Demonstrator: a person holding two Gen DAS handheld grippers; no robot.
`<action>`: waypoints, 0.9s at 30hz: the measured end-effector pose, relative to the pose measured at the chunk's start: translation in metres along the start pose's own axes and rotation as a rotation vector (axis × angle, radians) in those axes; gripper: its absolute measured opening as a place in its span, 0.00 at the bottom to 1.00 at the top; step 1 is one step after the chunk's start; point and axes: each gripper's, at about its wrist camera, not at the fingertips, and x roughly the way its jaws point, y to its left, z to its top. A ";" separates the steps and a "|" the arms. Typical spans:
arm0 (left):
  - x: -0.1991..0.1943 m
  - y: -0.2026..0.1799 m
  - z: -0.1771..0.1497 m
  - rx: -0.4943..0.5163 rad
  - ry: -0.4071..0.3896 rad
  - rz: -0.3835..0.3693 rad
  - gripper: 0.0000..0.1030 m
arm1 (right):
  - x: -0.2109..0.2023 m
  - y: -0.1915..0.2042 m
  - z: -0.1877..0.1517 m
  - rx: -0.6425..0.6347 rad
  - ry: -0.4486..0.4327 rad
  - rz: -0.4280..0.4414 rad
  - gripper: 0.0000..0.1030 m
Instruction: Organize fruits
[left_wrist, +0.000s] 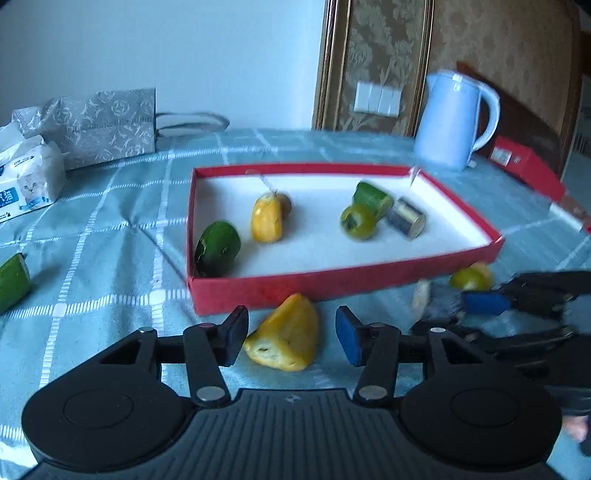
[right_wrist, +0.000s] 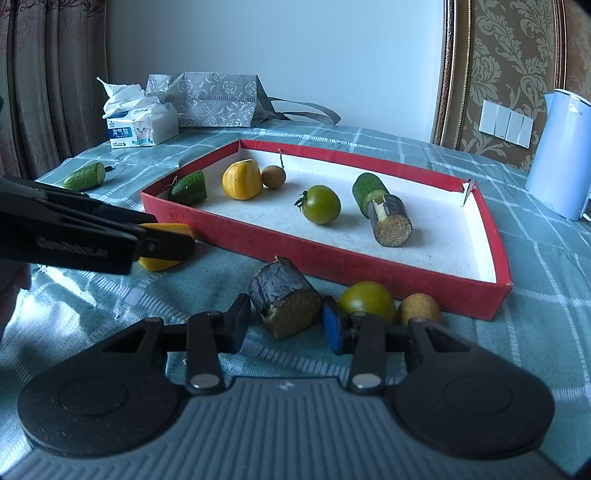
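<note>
On the counter just before the red box (right_wrist: 369, 266), the dark sugarcane stub (right_wrist: 284, 299) is straddled end-on by the right gripper (right_wrist: 286, 325), jaws wide, while the yellow wedge (left_wrist: 284, 334) is framed likewise by the left gripper (left_wrist: 291, 334).

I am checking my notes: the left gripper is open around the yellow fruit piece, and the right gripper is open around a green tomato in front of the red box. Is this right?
Not quite. In the right wrist view, the right gripper is open around the dark sugarcane piece, not the green tomato, which lies beside it. The left gripper and yellow fruit piece are as noted.
</note>
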 end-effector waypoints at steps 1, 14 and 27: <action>0.001 -0.001 -0.002 0.015 -0.009 0.009 0.48 | 0.000 0.000 0.000 0.000 0.000 0.000 0.38; -0.015 -0.014 -0.003 0.076 -0.080 0.052 0.31 | 0.000 0.000 -0.001 0.001 0.000 0.001 0.38; -0.016 -0.024 0.044 0.072 -0.124 0.014 0.08 | 0.000 0.000 0.000 0.002 0.000 0.002 0.37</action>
